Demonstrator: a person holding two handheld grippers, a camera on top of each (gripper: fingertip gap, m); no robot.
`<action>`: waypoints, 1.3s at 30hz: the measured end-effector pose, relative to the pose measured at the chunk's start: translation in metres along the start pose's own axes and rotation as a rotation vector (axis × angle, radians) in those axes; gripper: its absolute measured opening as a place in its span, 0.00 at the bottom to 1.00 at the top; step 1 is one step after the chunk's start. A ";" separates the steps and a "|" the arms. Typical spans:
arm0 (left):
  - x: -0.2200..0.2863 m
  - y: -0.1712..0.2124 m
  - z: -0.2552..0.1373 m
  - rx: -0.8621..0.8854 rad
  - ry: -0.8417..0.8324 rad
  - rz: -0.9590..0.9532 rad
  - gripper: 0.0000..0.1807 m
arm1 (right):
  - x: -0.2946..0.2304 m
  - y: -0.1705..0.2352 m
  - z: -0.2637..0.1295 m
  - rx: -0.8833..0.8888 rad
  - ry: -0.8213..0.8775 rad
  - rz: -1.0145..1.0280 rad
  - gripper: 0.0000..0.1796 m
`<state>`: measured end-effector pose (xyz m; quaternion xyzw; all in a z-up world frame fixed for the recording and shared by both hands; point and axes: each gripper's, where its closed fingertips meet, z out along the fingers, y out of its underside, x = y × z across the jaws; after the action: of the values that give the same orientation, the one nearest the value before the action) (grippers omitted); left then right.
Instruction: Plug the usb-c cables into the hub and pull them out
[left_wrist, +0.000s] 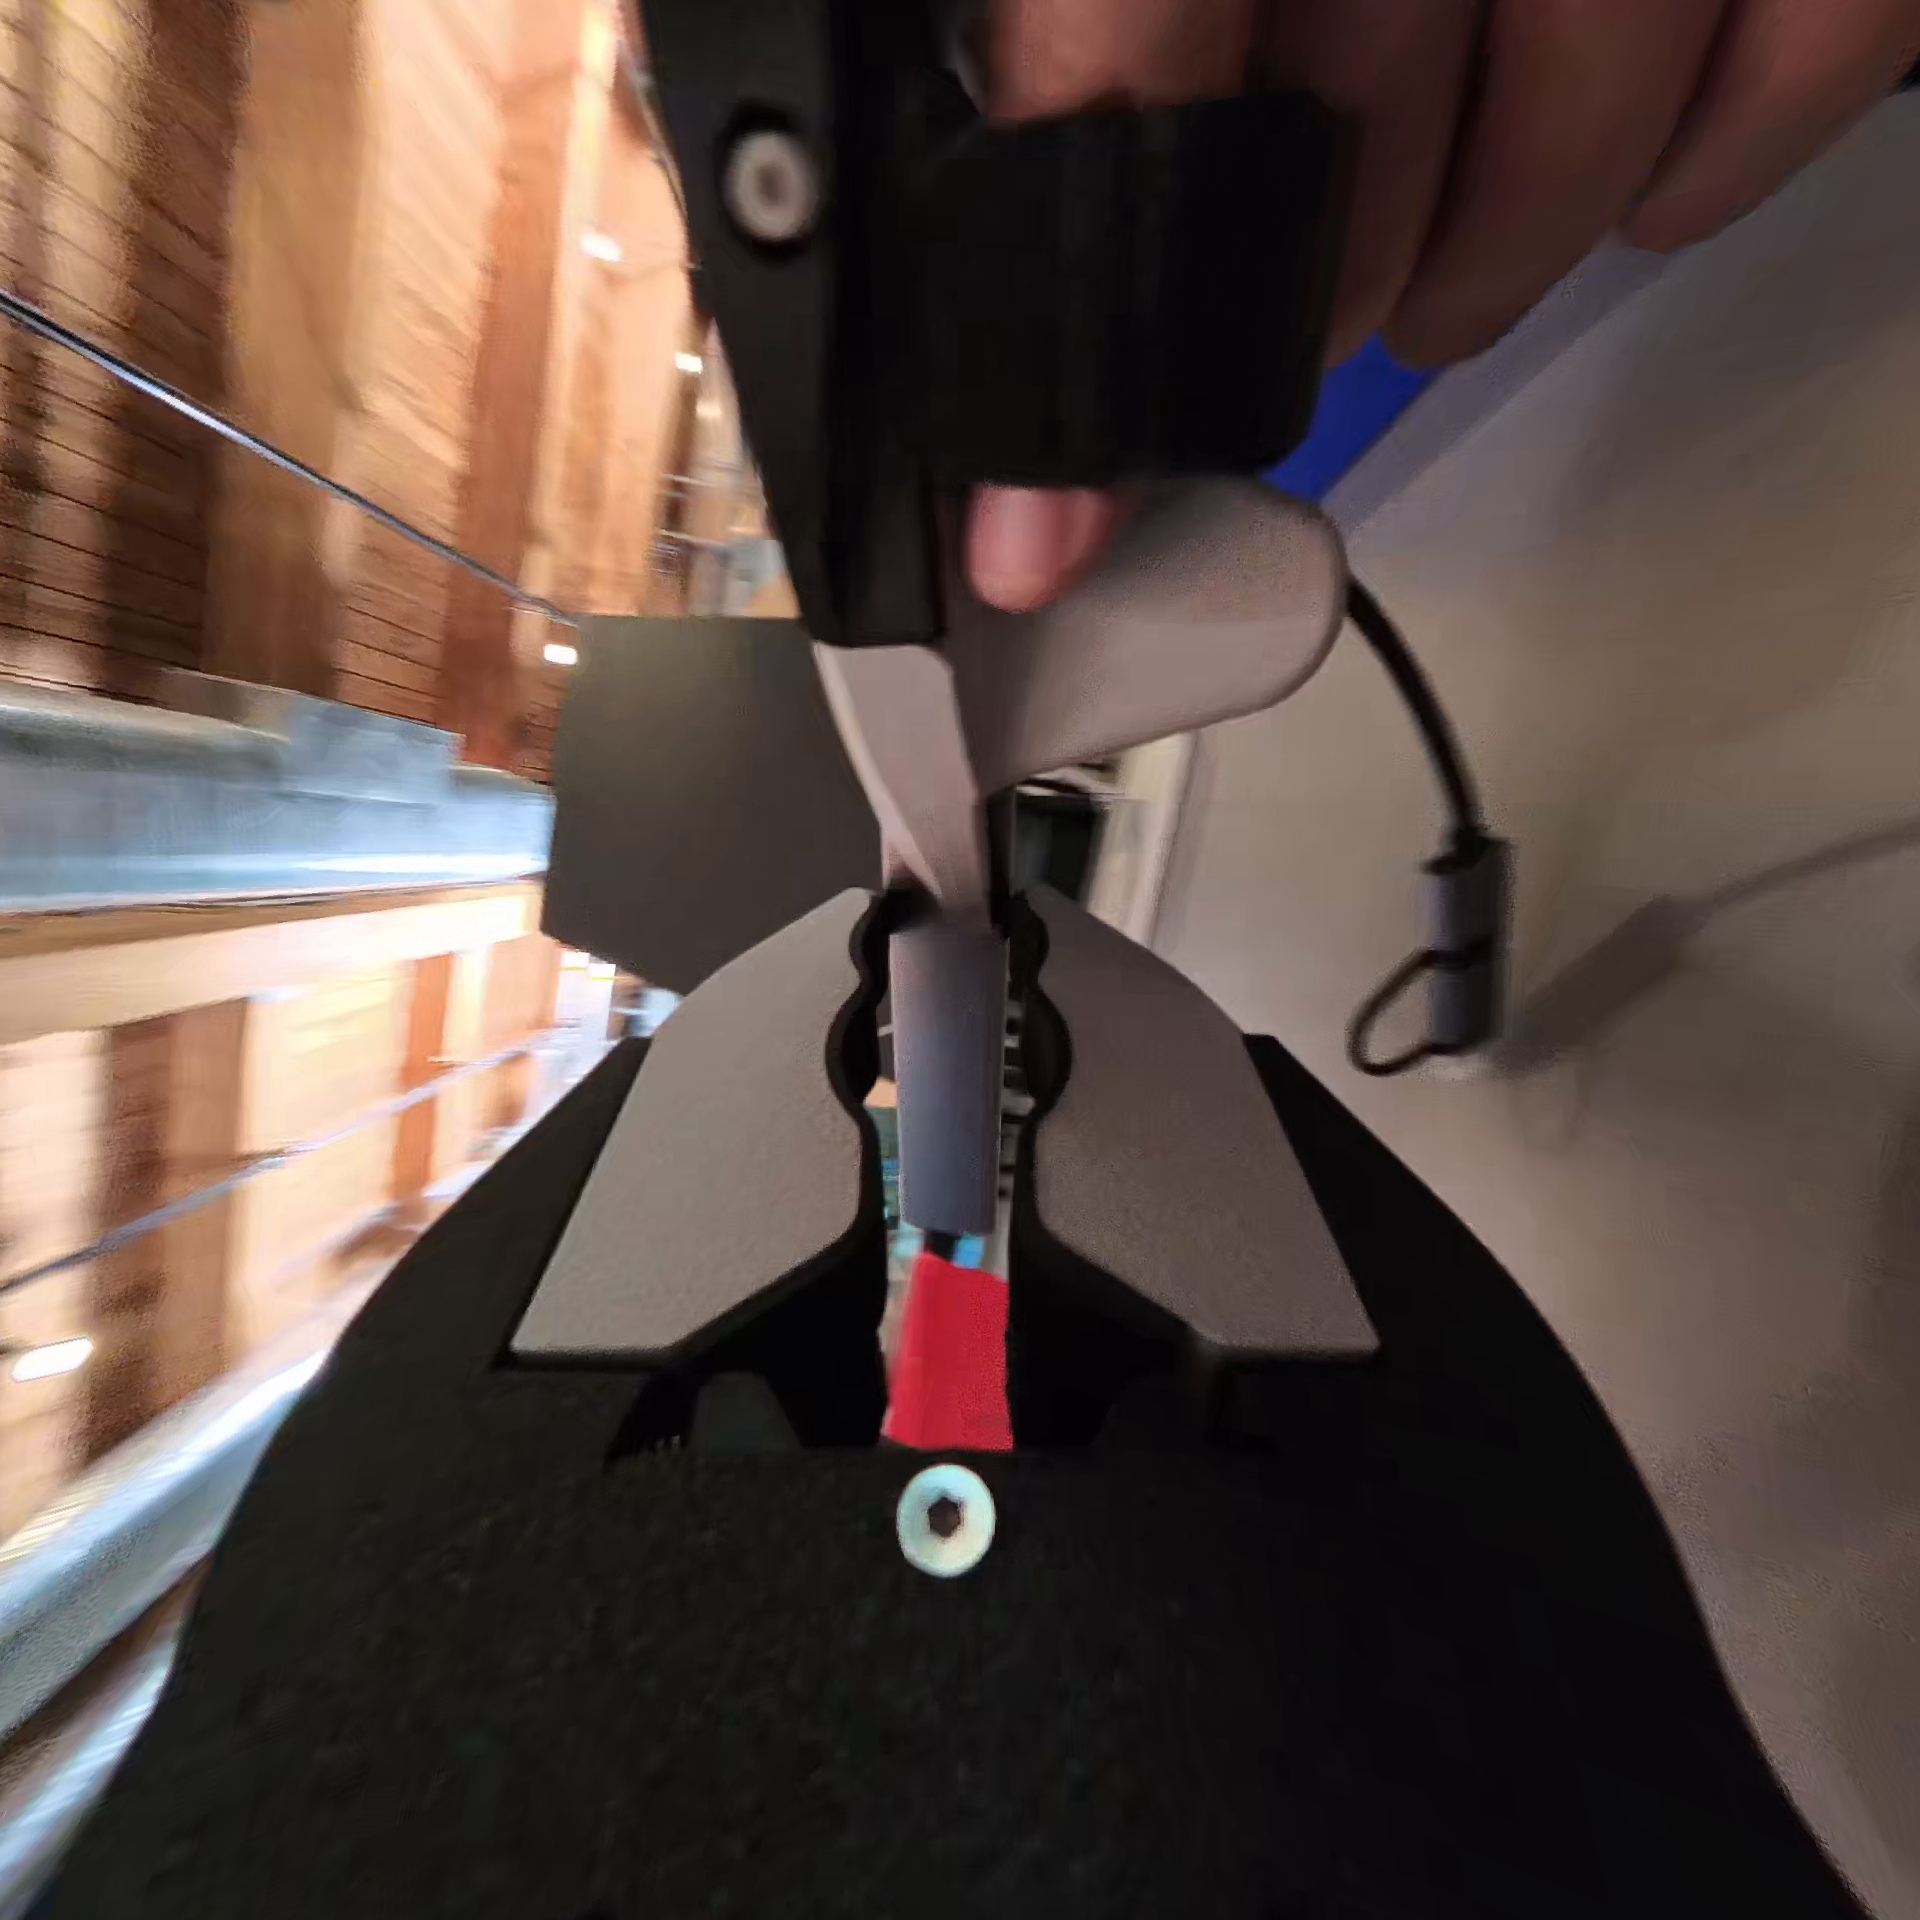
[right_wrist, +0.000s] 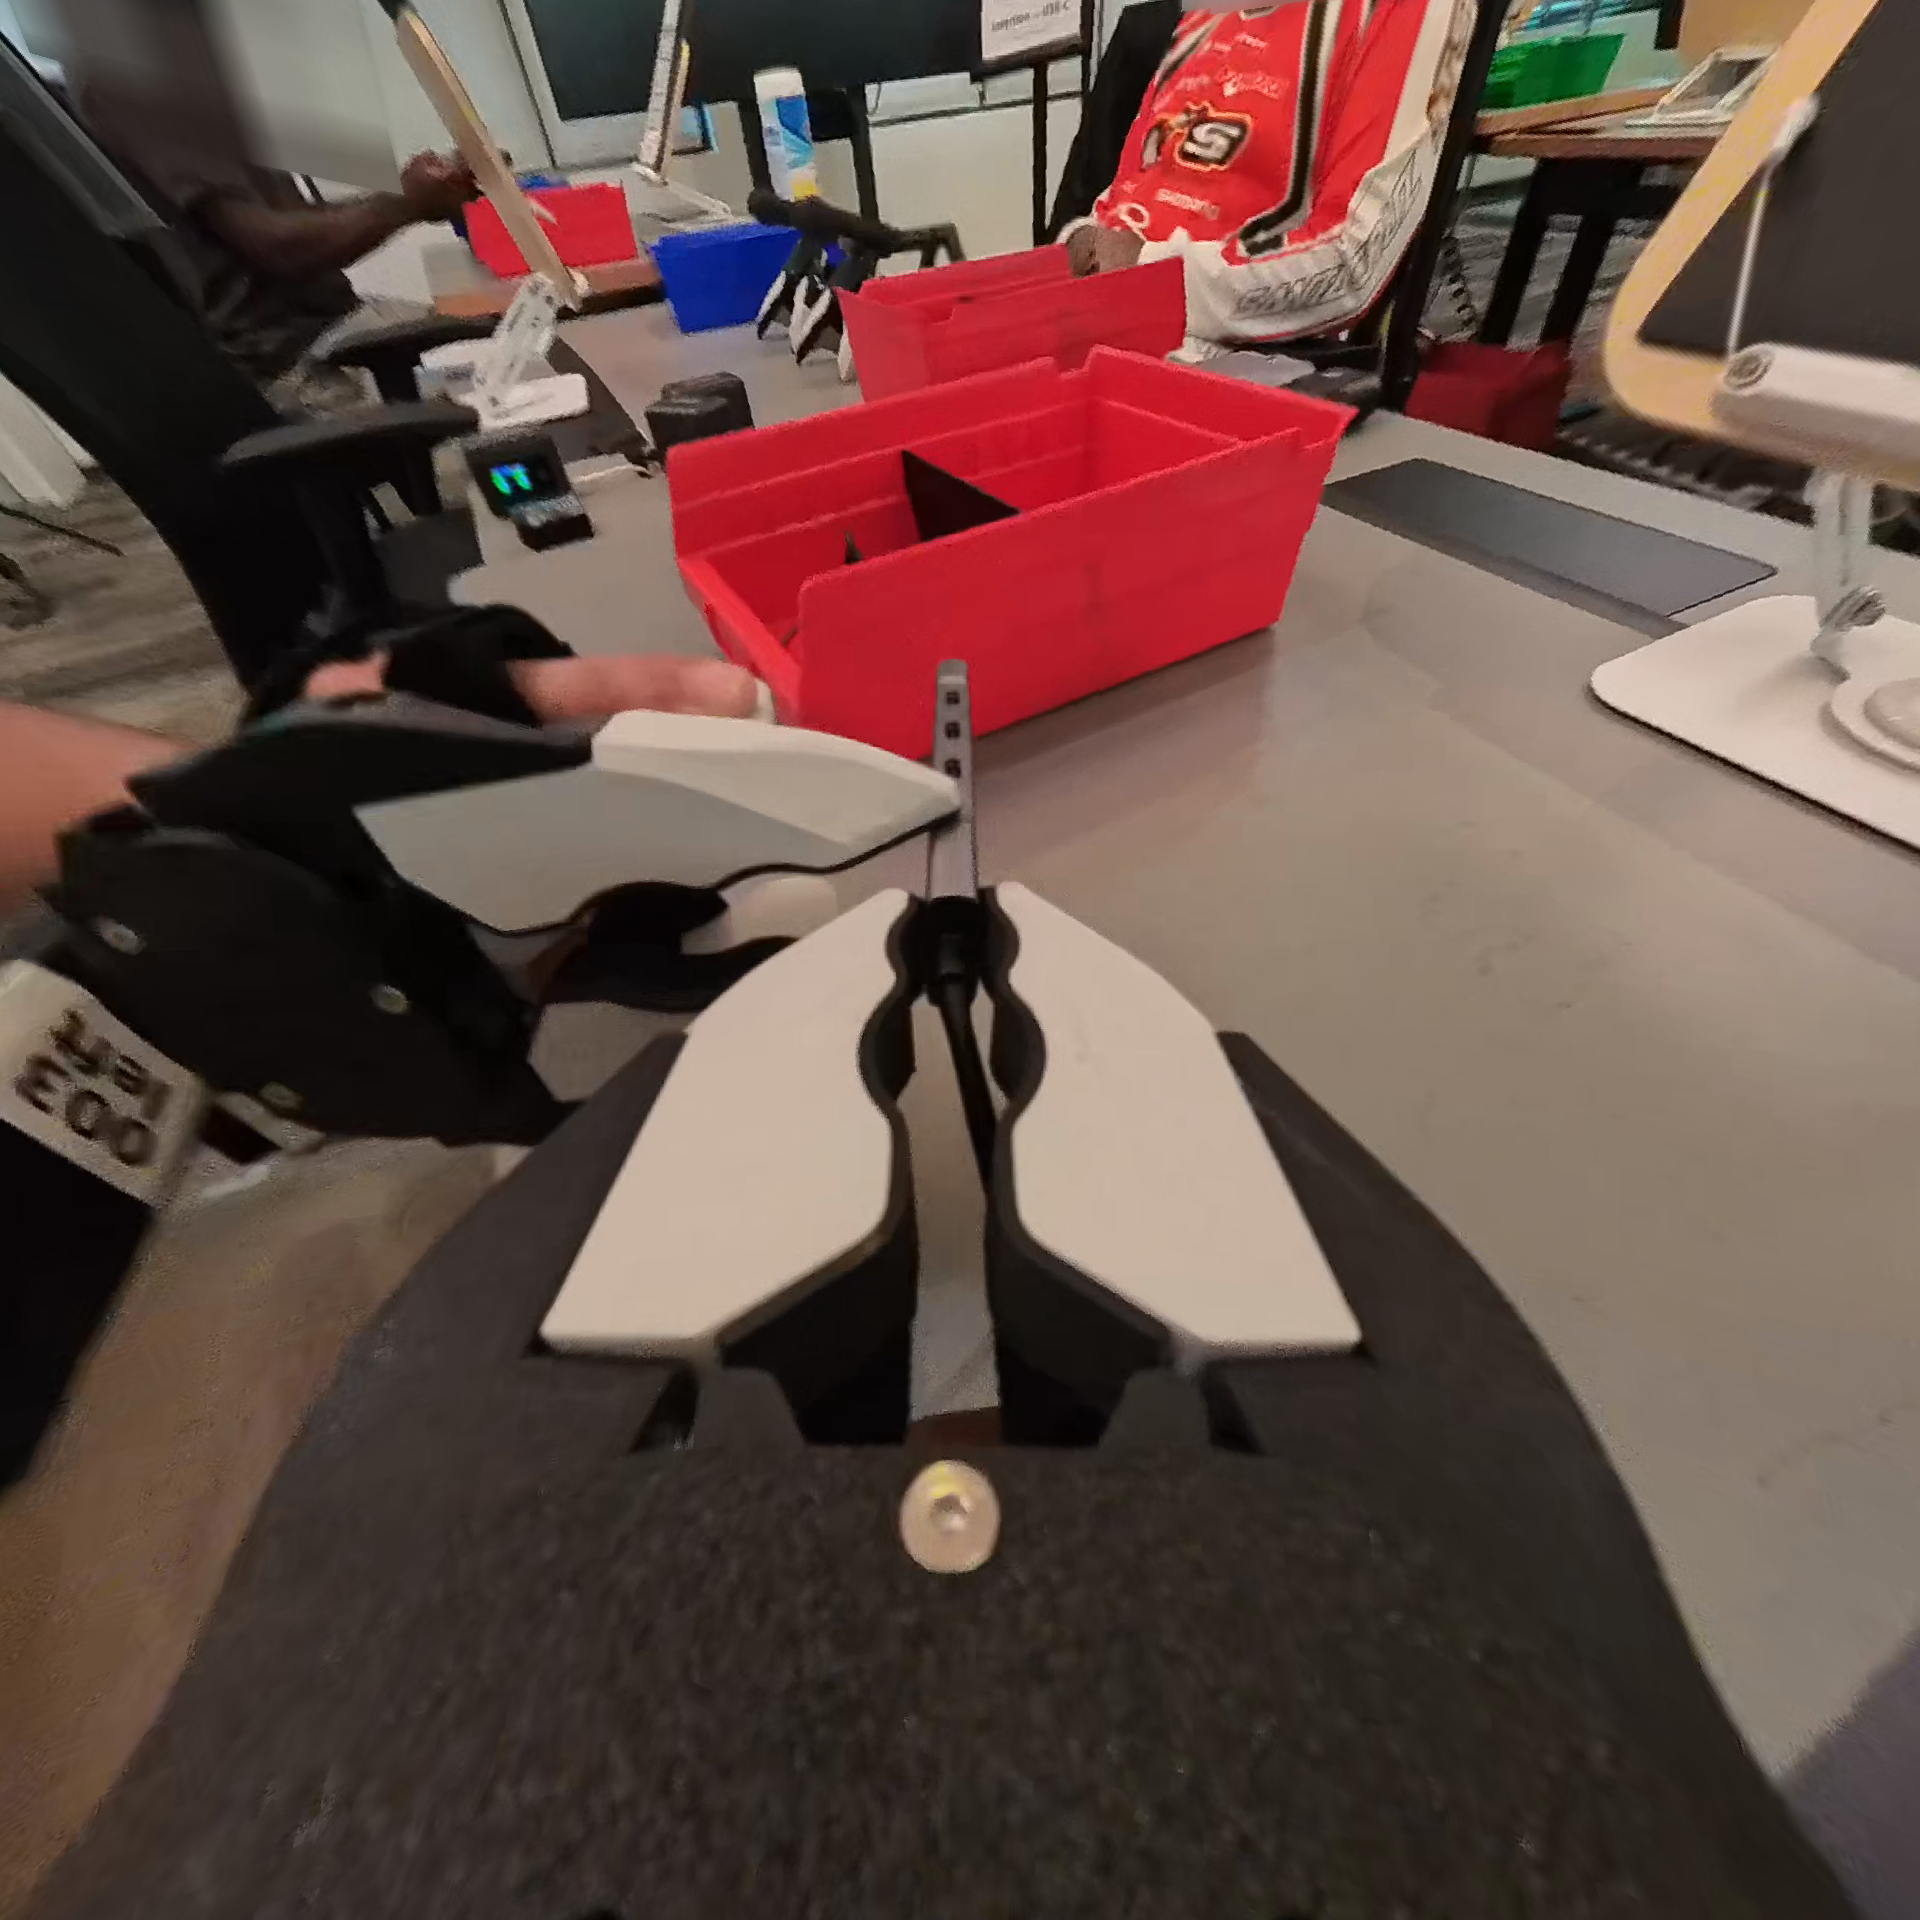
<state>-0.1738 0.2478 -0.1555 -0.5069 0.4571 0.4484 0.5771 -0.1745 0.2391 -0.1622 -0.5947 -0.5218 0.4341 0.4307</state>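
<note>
Two tongs (right_wrist: 951, 914) (right_wrist: 935, 805), one hub (right_wrist: 952, 769), two red bins (right_wrist: 1039, 582) (right_wrist: 997, 322) (one blue (right_wrist: 727, 272)).

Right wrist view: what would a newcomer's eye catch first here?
The big red bin mid-table, right behind the thin grey hub held up edge-on. The right tongs pinch the hub's near end, where a black cable runs back between them. The left tongs come in from the left and clamp the hub's side.

White sticker (right_wrist: 88, 1091) with dark print on black gripper body, left edge; printed red-and-white jersey (right_wrist: 1247, 156), top; white paper sign (right_wrist: 1029, 23), top centre.
</note>
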 end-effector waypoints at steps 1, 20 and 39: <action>0.008 0.002 -0.003 -0.009 0.075 -0.074 0.11 | 0.003 0.007 0.000 -0.023 0.029 -0.055 0.05; 0.044 0.020 -0.063 0.216 0.839 -1.105 0.09 | -0.039 0.038 -0.030 0.006 -0.281 -0.286 0.05; 0.060 0.010 -0.069 0.339 0.780 -0.542 0.05 | -0.041 0.063 -0.008 -0.137 -0.052 -0.753 0.06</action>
<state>-0.1782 0.1831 -0.2206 -0.6364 0.5569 -0.0209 0.5334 -0.1540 0.1929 -0.2186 -0.3774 -0.7425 0.2246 0.5059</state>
